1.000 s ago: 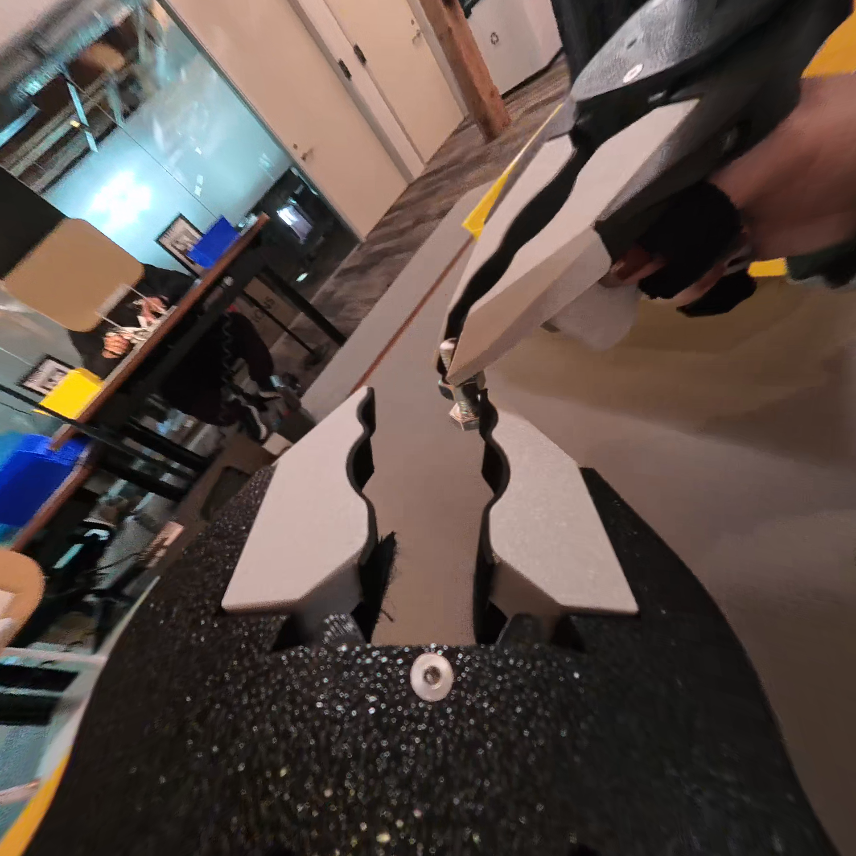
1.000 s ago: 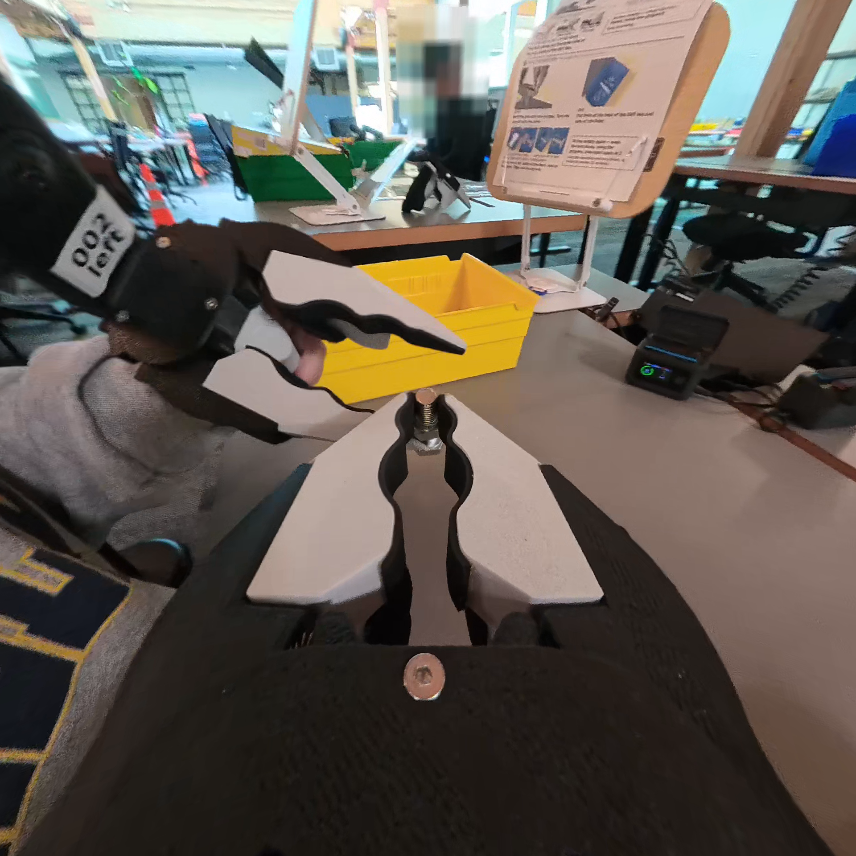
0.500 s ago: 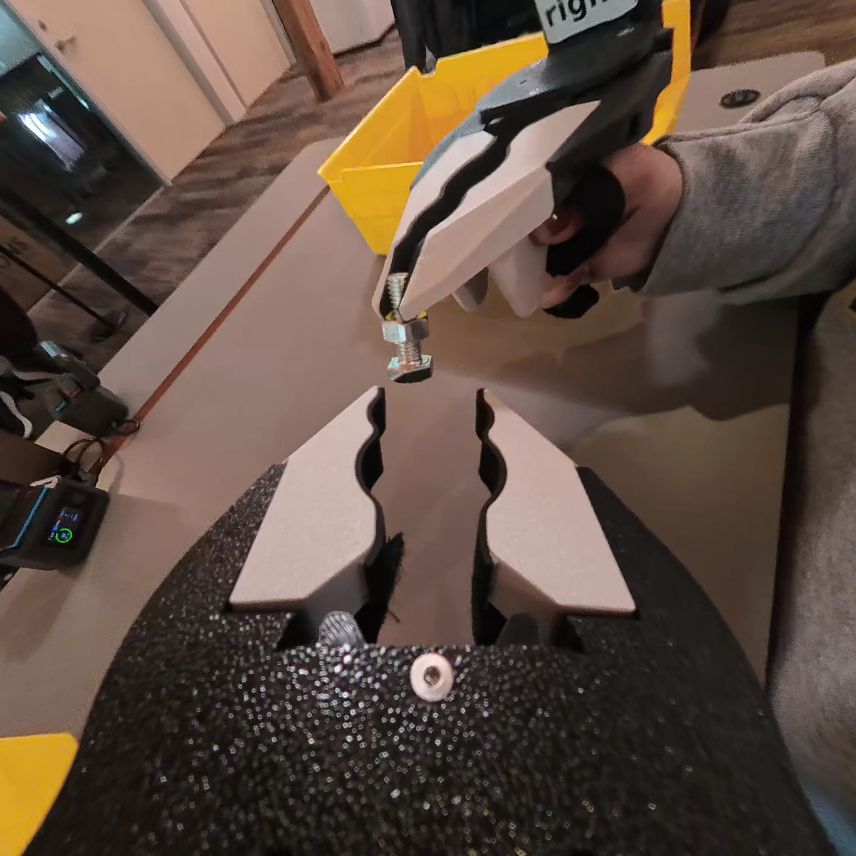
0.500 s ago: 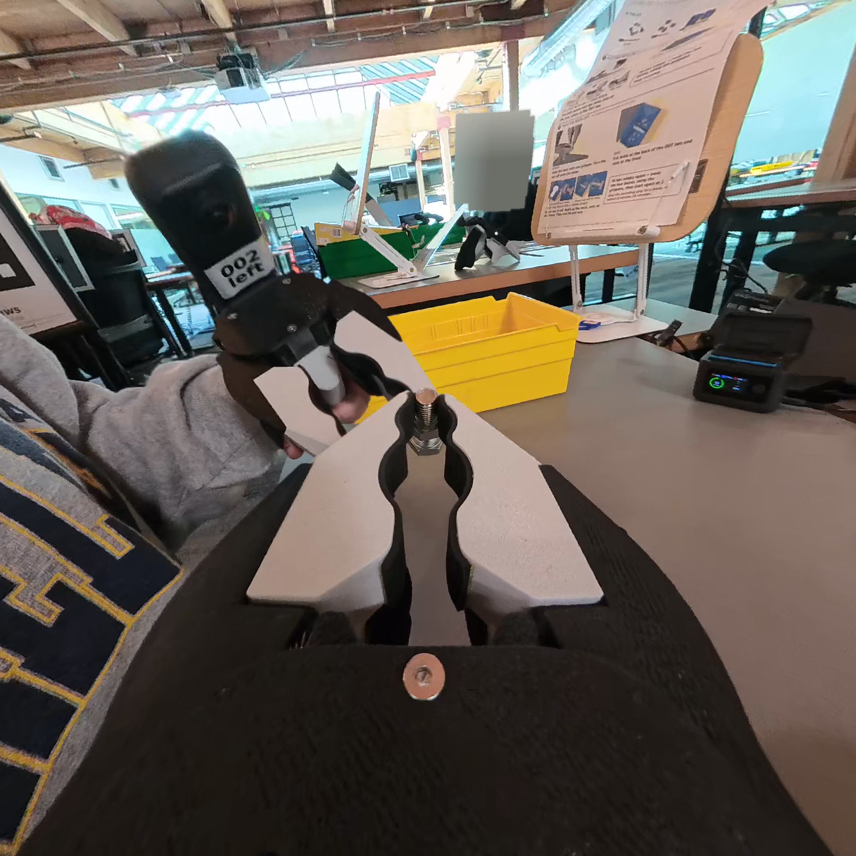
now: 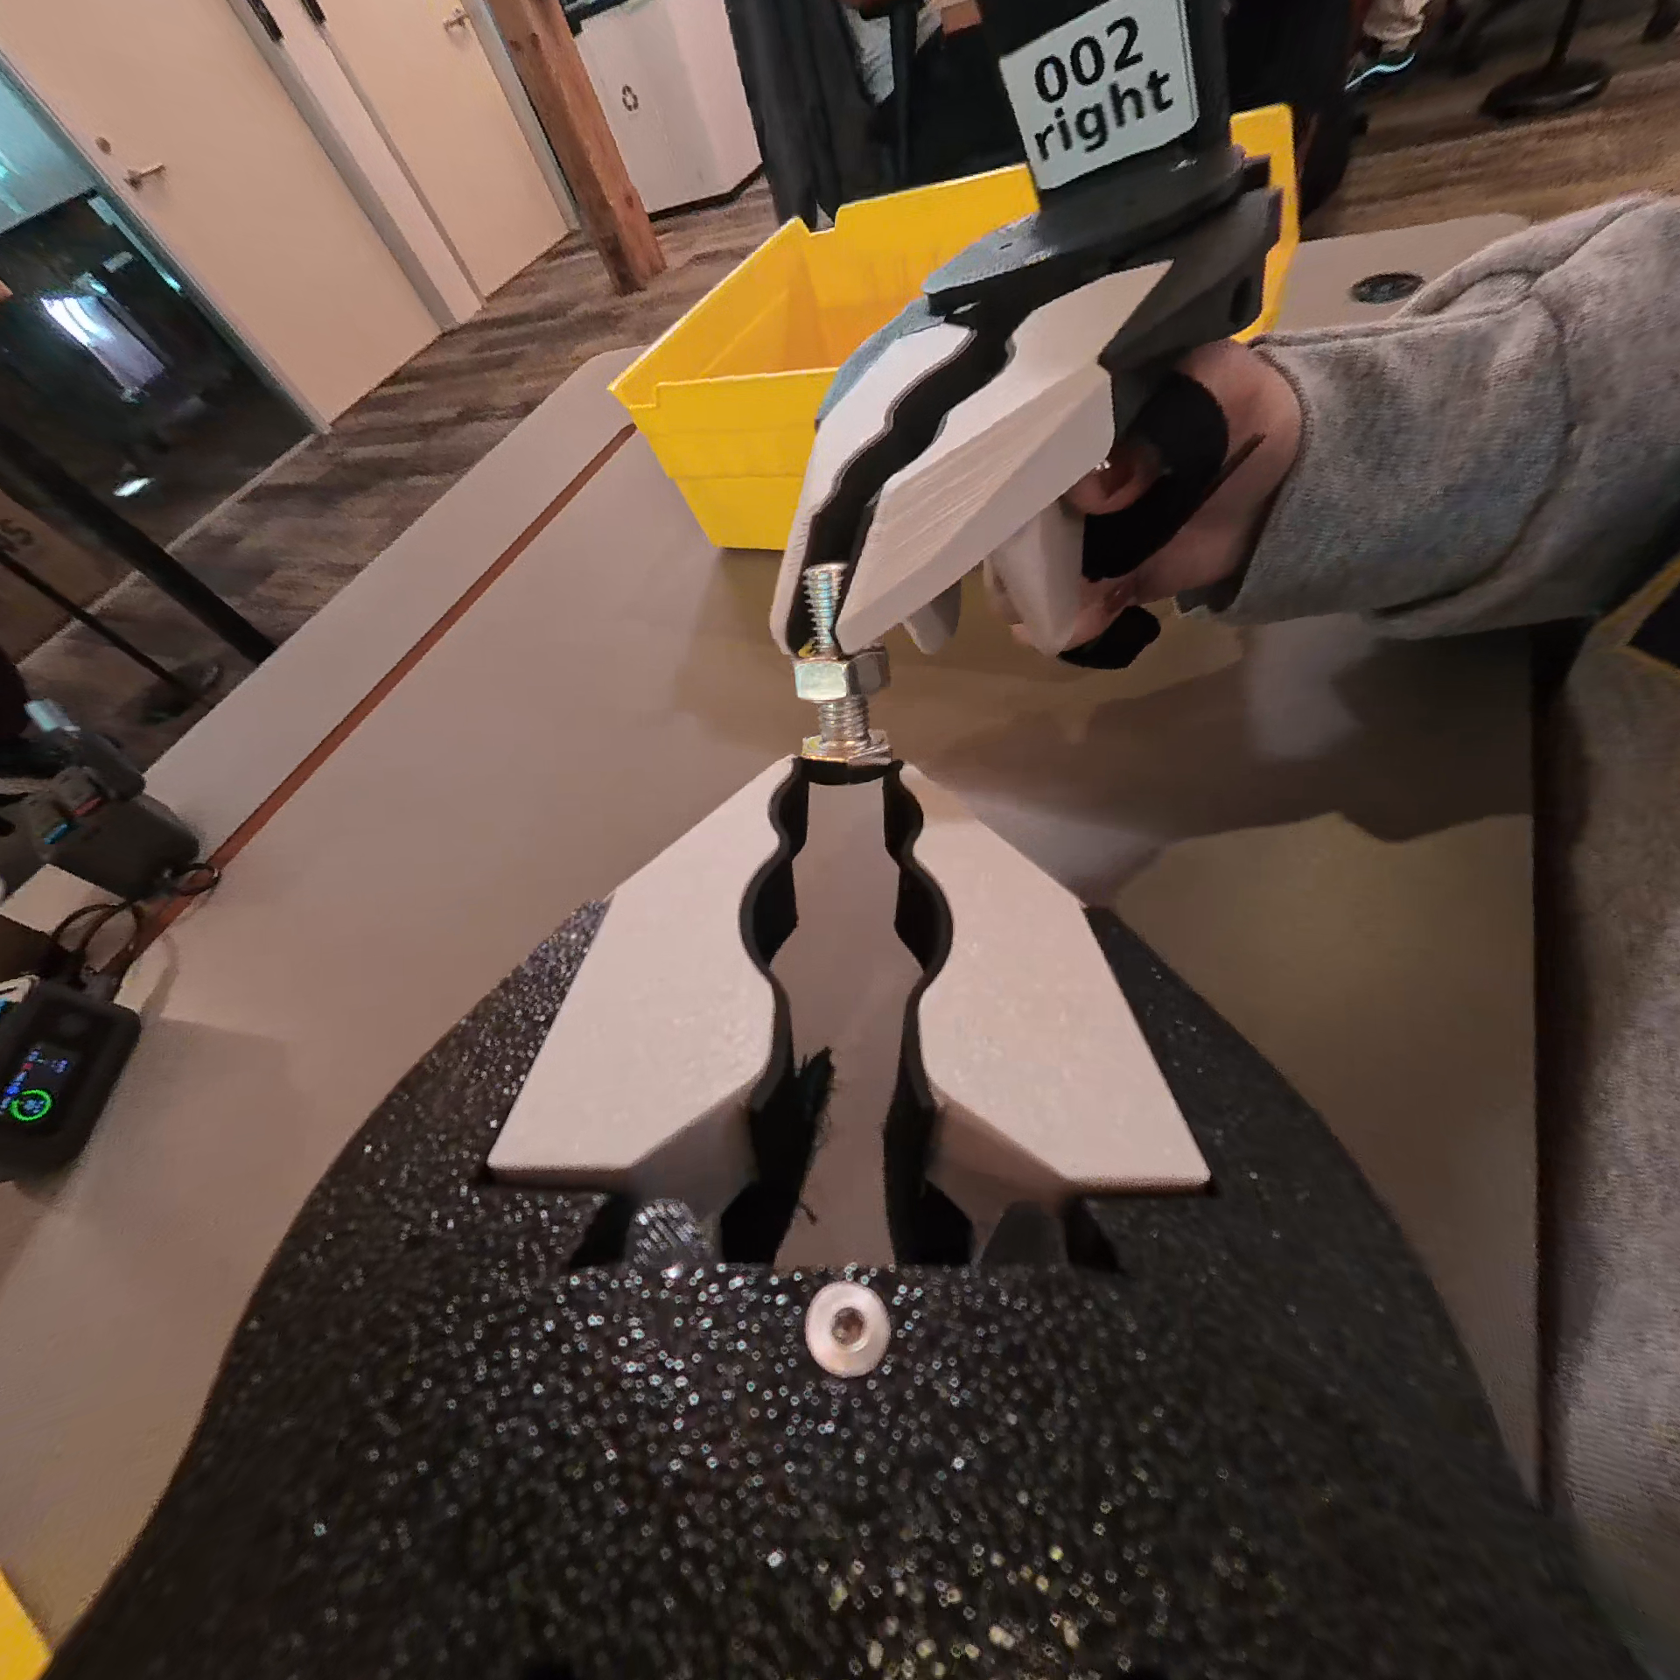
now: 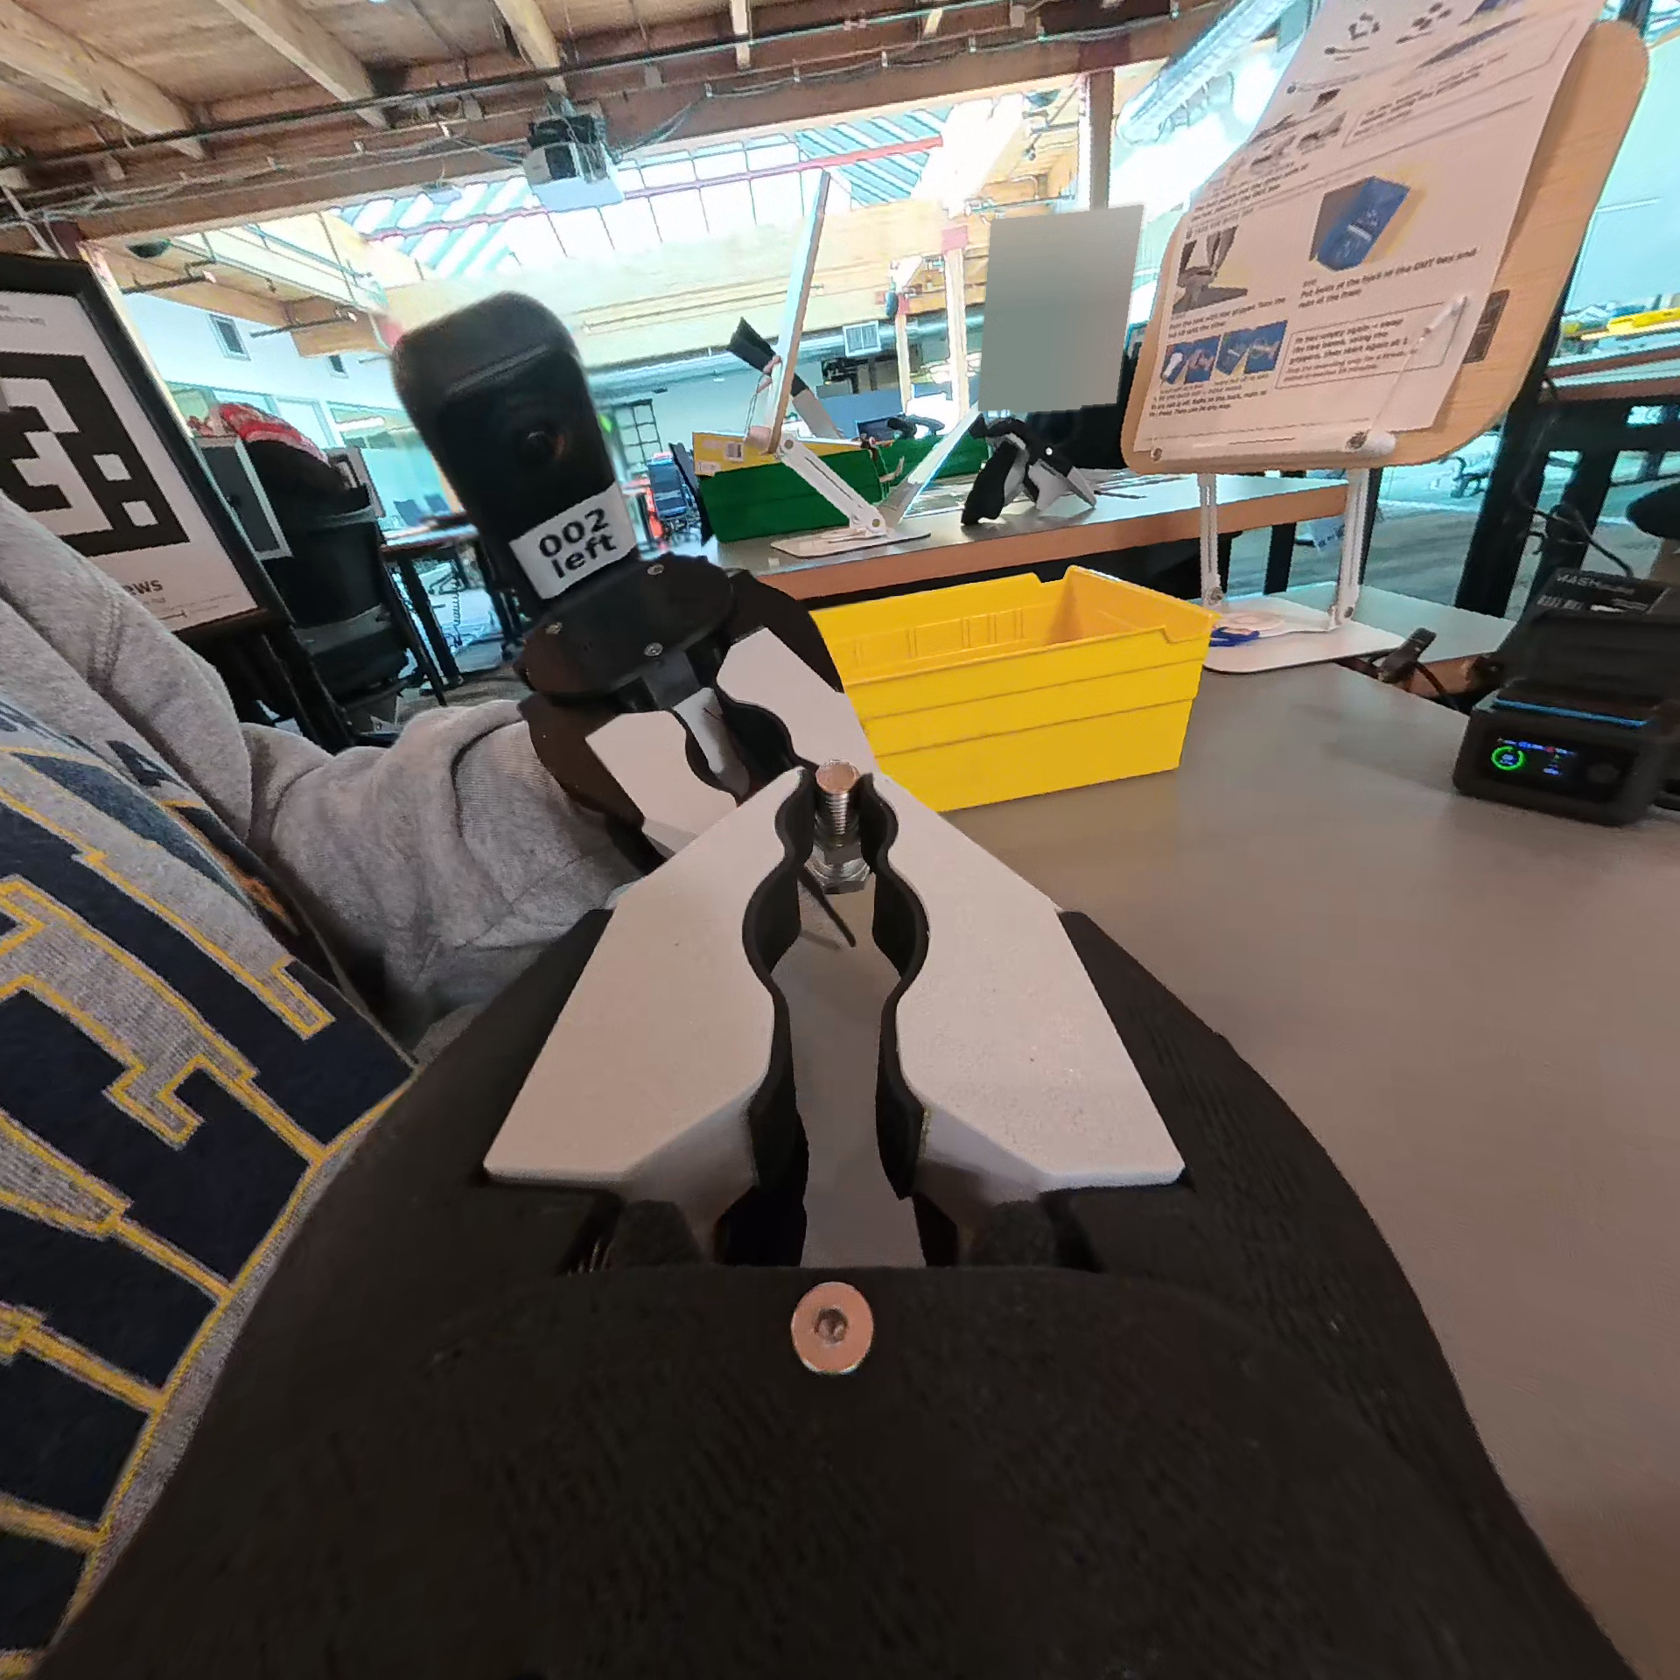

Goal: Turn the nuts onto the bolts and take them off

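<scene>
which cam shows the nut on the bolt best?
Left wrist view: the nut sits side-on and unobstructed on the bolt, below the right gripper. Right wrist view catches it only partly, between that gripper's fingers.

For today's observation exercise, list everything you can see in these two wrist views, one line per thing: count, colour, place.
Bolt: one, silver, thread clamped in the right gripper, head at the left gripper's tips.
Nut: one, silver, on the bolt below the right gripper.
Bin: one, yellow, on the table behind the grippers.
Table: one, grey, under everything.
Small device with lit screen: one, black, table's right side.
Instruction board on stand: one, wood and white, upper right.
Left gripper: one, grey fingers, black body.
Right gripper: one, same colours.
Sleeves: grey.
</scene>
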Available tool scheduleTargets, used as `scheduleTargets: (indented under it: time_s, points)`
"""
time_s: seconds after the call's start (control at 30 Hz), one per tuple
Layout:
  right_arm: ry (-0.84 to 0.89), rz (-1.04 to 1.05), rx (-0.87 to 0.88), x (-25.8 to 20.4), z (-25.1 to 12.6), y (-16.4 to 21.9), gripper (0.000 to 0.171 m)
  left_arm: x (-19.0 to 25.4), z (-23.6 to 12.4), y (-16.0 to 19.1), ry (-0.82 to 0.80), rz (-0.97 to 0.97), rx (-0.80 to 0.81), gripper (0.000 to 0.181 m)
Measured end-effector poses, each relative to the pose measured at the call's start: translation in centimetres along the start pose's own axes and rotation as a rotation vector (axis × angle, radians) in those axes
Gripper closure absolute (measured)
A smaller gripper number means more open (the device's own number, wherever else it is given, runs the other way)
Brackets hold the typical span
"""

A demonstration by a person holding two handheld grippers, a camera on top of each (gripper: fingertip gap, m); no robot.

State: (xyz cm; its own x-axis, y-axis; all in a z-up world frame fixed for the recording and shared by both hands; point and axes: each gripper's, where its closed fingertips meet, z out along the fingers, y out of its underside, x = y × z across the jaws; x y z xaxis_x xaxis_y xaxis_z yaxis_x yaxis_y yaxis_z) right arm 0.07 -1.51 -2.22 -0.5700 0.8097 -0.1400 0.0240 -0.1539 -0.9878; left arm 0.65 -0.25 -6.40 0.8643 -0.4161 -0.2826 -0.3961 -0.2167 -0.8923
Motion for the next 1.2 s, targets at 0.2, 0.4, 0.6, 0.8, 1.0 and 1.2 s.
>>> scheduleTargets:
  time_s: [0.2, 0.4, 0.6, 0.8, 1.0, 1.2]
  points:
    - [0.029, -0.022, -0.041, 0.6, -0.4, 1.3, 0.163, 0.3, 1.1, 1.1, -0.033, -0.002, 0.006, 0.165]
    - [0.062, -0.020, -0.036, 0.9, -0.7, 1.8, 0.163, 0.1, 1.4, 1.5, -0.045, 0.051, 0.029, 0.167]
    - [0.087, -0.063, -0.078, 1.2, -1.0, 2.2, 0.163, 0.0, 1.9, 1.9, -0.072, 0.041, 0.032, 0.161]
    - [0.069, -0.039, -0.067, 1.2, -1.3, 2.1, 0.163, 0.6, 1.5, 1.2, 0.000, -0.059, 0.117, 0.142]
    - [0.042, -0.024, -0.051, 0.8, -1.1, 2.0, 0.163, 1.2, 1.2, 0.6, 0.040, -0.073, 0.168, 0.165]
    - [0.093, -0.020, -0.104, 1.6, -1.6, 3.1, 0.149, 0.0, 1.5, 2.6, -0.074, 0.101, 0.080, 0.165]
